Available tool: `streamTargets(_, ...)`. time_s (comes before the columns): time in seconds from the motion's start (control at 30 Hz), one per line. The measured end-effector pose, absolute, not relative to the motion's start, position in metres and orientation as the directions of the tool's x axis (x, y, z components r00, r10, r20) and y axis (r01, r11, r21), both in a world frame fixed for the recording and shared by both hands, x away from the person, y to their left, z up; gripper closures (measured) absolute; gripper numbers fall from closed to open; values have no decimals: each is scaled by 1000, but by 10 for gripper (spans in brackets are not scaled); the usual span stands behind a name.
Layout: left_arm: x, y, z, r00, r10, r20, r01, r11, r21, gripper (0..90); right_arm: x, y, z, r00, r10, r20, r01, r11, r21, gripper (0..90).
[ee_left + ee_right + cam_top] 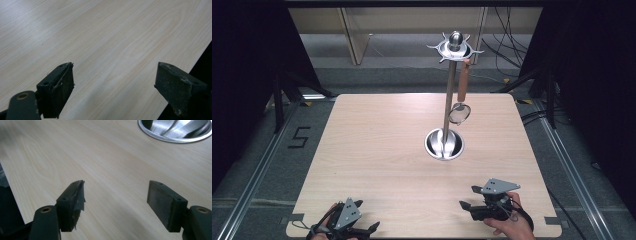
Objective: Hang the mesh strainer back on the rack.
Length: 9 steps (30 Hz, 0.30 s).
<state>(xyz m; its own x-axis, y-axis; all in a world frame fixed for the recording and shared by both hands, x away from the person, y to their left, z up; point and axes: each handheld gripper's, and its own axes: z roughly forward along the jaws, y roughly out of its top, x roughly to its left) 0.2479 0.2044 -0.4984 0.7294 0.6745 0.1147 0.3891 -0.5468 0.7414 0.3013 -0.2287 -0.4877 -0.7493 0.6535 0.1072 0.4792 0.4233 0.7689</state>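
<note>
At the near edge of the wooden surface, the left tool and the right tool each rested in a hand with jaws apart and empty, so no work appeared begun. Farther off stood a metal utensil stand, its round base mid-surface, a wooden-handled strainer hanging from its top ring. The right gripper view caught the base rim; the left gripper view showed bare wood.

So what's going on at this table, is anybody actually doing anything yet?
Not yet. A person holds a left gripper and a right gripper near the front edge of the wooden table, both open with nothing between their fingers. Farther back stands a metal stand on a round base, with a wooden-handled strainer hanging from its top. Nothing is being touched.
</note>
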Motion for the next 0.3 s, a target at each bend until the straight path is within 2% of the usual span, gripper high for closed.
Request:
streamTargets(0.07, 249, 205, -498, 742, 658, 132, 366, -561, 743, 148, 301, -229, -488, -743, 662, 95, 477, 425, 769, 311)
streamTargets(0.3, 249, 205, -498, 737, 664, 127, 373, -557, 742, 148, 302, -229, -489, -733, 674, 95, 487, 421, 765, 311)
